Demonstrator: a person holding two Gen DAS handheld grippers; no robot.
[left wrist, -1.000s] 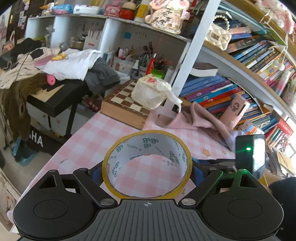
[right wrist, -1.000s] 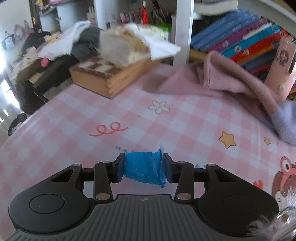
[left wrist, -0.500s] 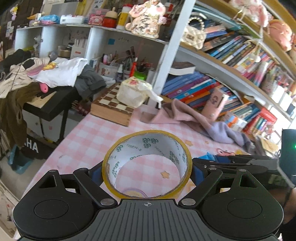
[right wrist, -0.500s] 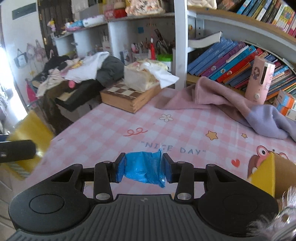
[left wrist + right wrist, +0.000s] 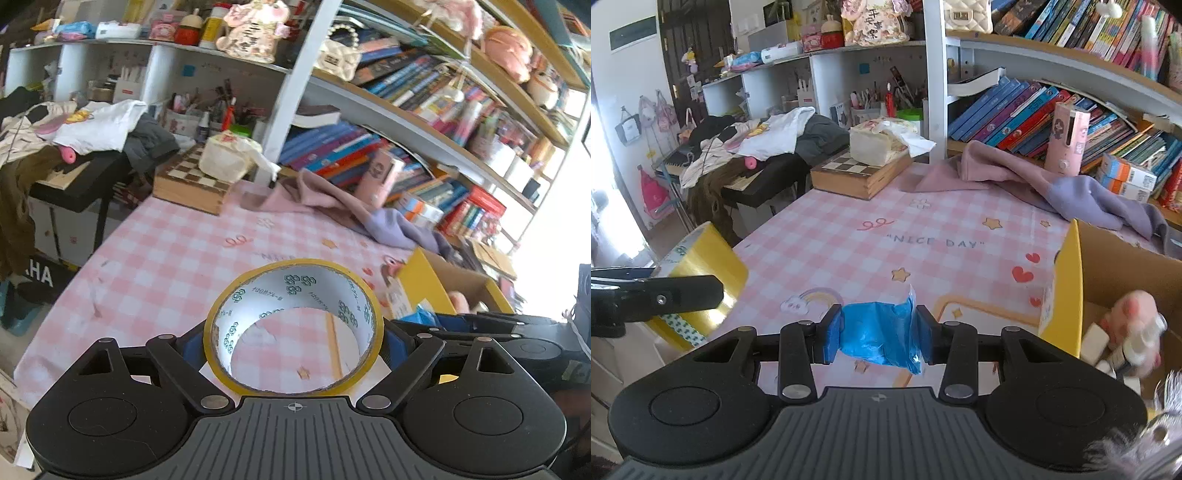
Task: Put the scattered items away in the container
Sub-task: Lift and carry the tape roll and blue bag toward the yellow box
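Between the left gripper's [image 5: 293, 341] pads sits a yellow tape roll [image 5: 293, 325], squeezed at its sides; the right gripper [image 5: 879, 334] pinches a crumpled blue plastic bag [image 5: 877, 338]. Both hang left of the cardboard box [image 5: 1067, 284]. Releasing too early could drop them outside its wall.

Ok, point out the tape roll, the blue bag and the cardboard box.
tape roll [image 5: 295, 284]: left wrist view, inner wall.
blue plastic bag [image 5: 875, 332]: right wrist view, crumpled middle.
cardboard box [image 5: 1067, 280]: right wrist view, yellow side wall.
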